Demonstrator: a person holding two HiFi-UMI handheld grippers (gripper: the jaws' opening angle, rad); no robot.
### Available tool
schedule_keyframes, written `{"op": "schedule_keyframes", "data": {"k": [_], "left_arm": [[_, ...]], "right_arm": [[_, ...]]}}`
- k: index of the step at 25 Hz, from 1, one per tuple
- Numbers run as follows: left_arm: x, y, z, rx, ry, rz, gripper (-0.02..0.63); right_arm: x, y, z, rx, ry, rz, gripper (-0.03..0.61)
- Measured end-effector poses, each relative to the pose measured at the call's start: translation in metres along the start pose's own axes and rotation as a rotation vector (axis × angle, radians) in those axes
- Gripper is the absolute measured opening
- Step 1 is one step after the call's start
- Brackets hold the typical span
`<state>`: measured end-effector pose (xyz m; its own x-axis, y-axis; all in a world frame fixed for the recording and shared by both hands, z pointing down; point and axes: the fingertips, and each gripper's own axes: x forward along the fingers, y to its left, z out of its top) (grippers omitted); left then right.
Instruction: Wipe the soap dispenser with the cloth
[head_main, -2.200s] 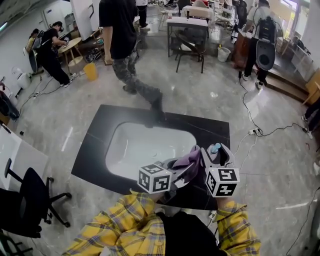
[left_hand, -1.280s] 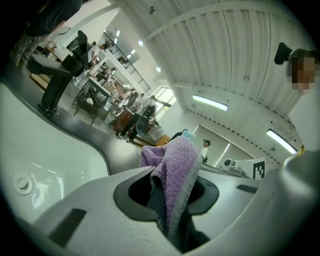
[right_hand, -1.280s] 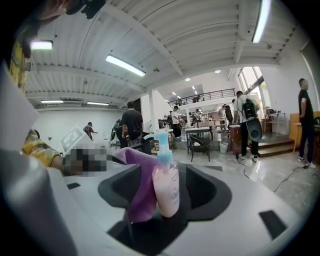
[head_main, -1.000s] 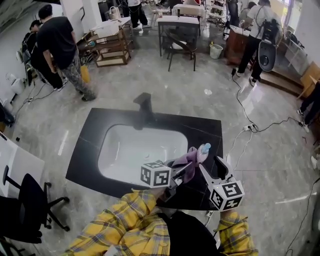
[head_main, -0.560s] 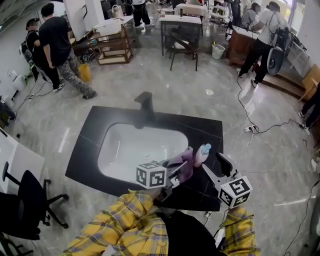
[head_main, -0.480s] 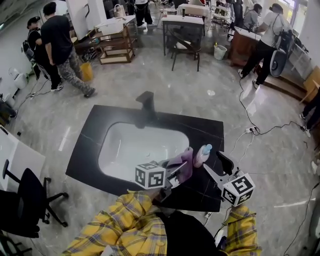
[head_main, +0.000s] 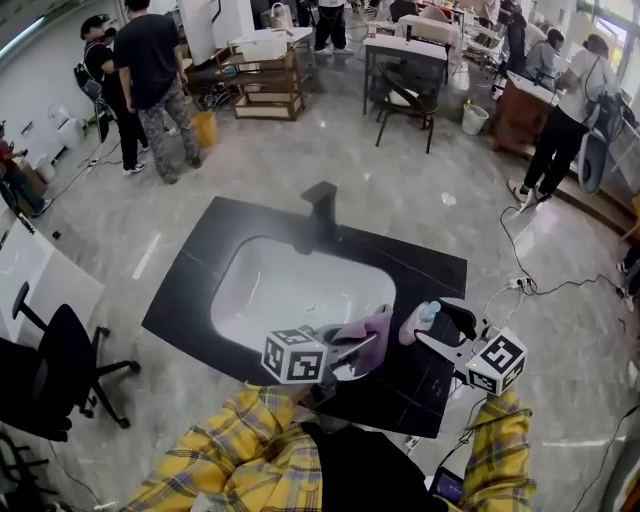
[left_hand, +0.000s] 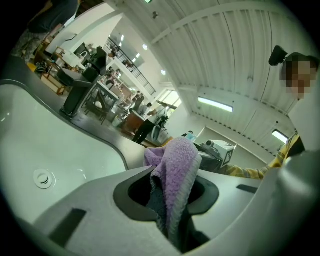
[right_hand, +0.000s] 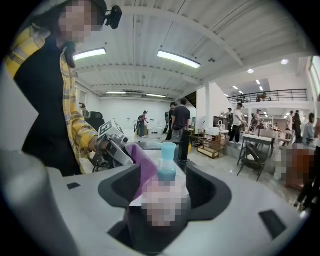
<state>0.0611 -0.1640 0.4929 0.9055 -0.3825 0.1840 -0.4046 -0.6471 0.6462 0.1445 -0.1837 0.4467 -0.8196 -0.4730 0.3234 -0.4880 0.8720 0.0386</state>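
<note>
Near the right corner of the sink's (head_main: 232, 262) closest edge, over the black desk (head_main: 190, 300), the soap dispenser (right_hand: 166, 169) sits upright between the jaws of the right gripper (head_main: 432, 328). The jaws look closed against its body, with its blue pump head standing clear above them. Just to its left hangs the purple cloth (left_hand: 175, 165), pinched in a bunched fold by the jaws of the left gripper (left_hand: 169, 195). Whether cloth and bottle are touching cannot be told.

The wipe looks about to start, and the main risk is sideways push. If the cloth presses hard, the smooth bottle may twist or slide in the jaws and drop into the basin. Rubbing over the pump head could press it down and squirt soap. A loosely held fold could also drag free of the left jaws mid-stroke.
</note>
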Motion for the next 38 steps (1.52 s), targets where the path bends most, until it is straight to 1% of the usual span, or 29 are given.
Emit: {"op": "schedule_keyframes", "data": {"k": [5, 8, 10, 11, 12, 14, 17, 20, 24, 29, 38], "left_arm": [[-0.011, 0.006, 0.0, -0.006, 0.004, 0.034, 0.089], [-0.011, 0.008, -0.001, -0.006, 0.009, 0.037, 0.089], [-0.01, 0.008, -0.001, -0.006, 0.01, 0.04, 0.089], [-0.009, 0.008, -0.001, -0.007, 0.01, 0.041, 0.088], [-0.008, 0.008, 0.0, -0.008, 0.011, 0.04, 0.087], [-0.006, 0.009, 0.0, -0.009, 0.014, 0.037, 0.087], [-0.004, 0.012, 0.0, -0.012, 0.018, 0.038, 0.087], [-0.004, 0.016, 0.001, -0.015, 0.014, 0.038, 0.087], [-0.002, 0.02, 0.003, -0.017, 0.018, 0.032, 0.088], [0.002, 0.016, 0.004, -0.017, 0.023, 0.012, 0.087], [0.005, 0.012, 0.004, -0.009, 0.039, -0.017, 0.087]], "right_arm": [[0.014, -0.003, 0.009, -0.069, 0.043, 0.153, 0.252], [0.022, 0.0, 0.006, -0.108, 0.108, 0.247, 0.25], [0.025, 0.003, 0.002, -0.132, 0.139, 0.288, 0.249], [0.027, 0.003, 0.001, -0.138, 0.145, 0.302, 0.228], [0.028, 0.003, 0.001, -0.139, 0.146, 0.315, 0.189], [0.03, 0.004, 0.001, -0.125, 0.142, 0.34, 0.146], [0.032, 0.003, 0.003, -0.084, 0.13, 0.352, 0.124], [0.035, 0.003, 0.002, -0.058, 0.121, 0.315, 0.123], [0.037, -0.001, 0.003, -0.03, 0.121, 0.22, 0.123], [0.034, -0.007, 0.004, 0.03, 0.101, 0.067, 0.123], [0.029, -0.02, 0.003, 0.159, 0.07, -0.258, 0.123]]}}
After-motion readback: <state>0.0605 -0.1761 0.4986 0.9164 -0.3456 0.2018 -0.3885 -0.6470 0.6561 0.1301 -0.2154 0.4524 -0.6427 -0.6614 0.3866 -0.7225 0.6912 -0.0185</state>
